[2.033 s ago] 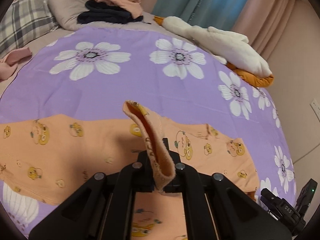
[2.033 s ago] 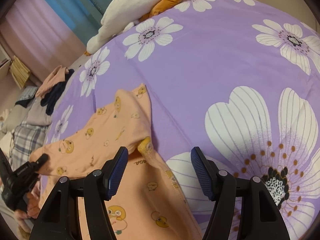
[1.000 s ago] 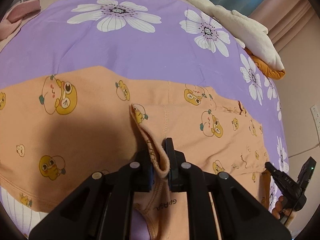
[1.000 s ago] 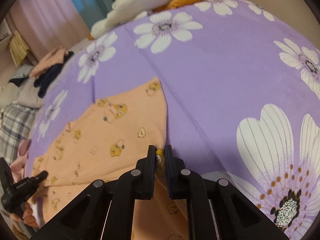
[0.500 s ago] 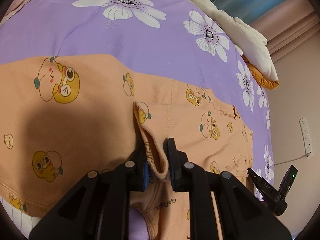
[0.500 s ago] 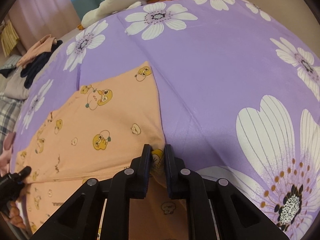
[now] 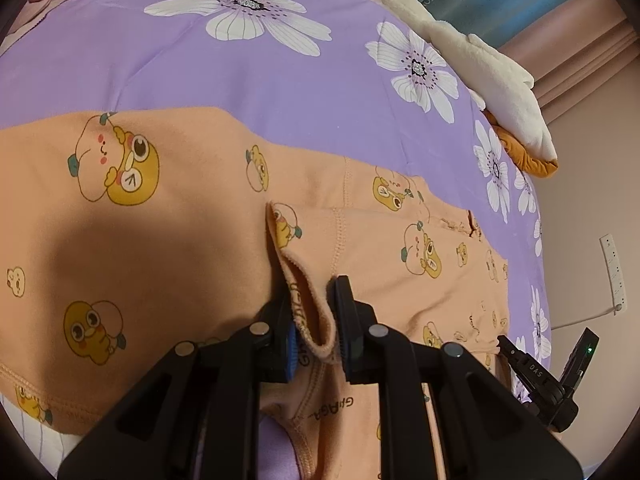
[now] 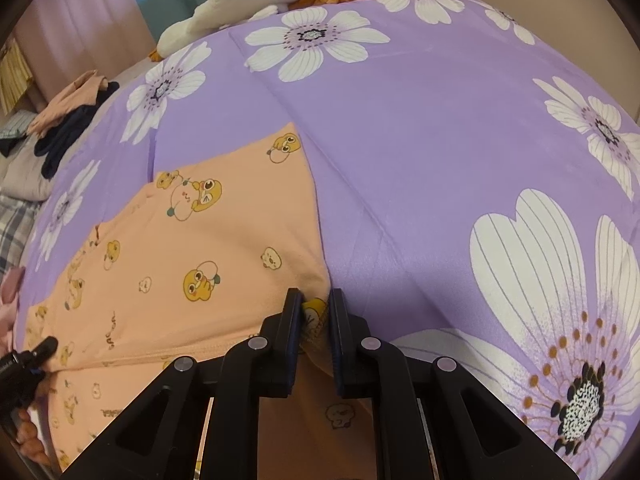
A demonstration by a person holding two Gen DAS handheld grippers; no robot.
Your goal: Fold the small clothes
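Observation:
An orange garment printed with yellow ducks lies spread on a purple flowered bedspread. My left gripper is shut on a raised fold of its ribbed hem, which stands up as a loop between the pads. In the right wrist view the same garment runs off to the left. There my right gripper is shut on its near right corner, at the edge where the cloth meets the bedspread. Each gripper's black body shows at the other view's lower edge.
A white and orange plush lies along the bed's far edge, by the curtains. Dark and peach clothes are piled at the far left, near a plaid pillow. A wall with a socket strip stands close on the right.
The right gripper, open above the garment's corner two seconds ago, has shut on it. The left gripper has brought its lifted fold down low over the garment. Both have barely moved in the last half second.

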